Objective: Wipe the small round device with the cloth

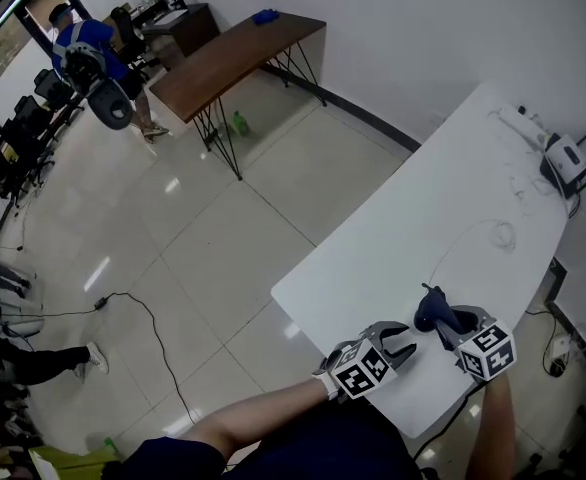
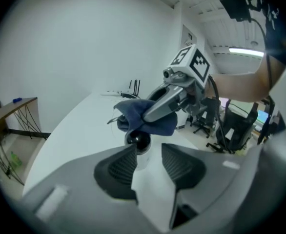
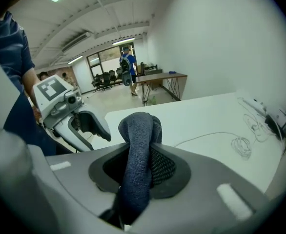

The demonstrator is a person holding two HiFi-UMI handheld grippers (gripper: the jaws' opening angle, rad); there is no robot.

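While the left hand-held gripper [image 2: 148,162] has its jaws half closed on the small round device [image 2: 139,141] over the near end of the white desk [image 1: 423,218], the right hand-held gripper [image 3: 143,167] pinches a dark blue cloth [image 3: 139,140]. The cloth sits at the device's twelve o'clock, touching or just off its dark dome. Wiping seems under way but not clearly finished.

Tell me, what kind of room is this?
Most likely an office or workroom: a long white table with a router on it, a wooden desk, and black office chairs.
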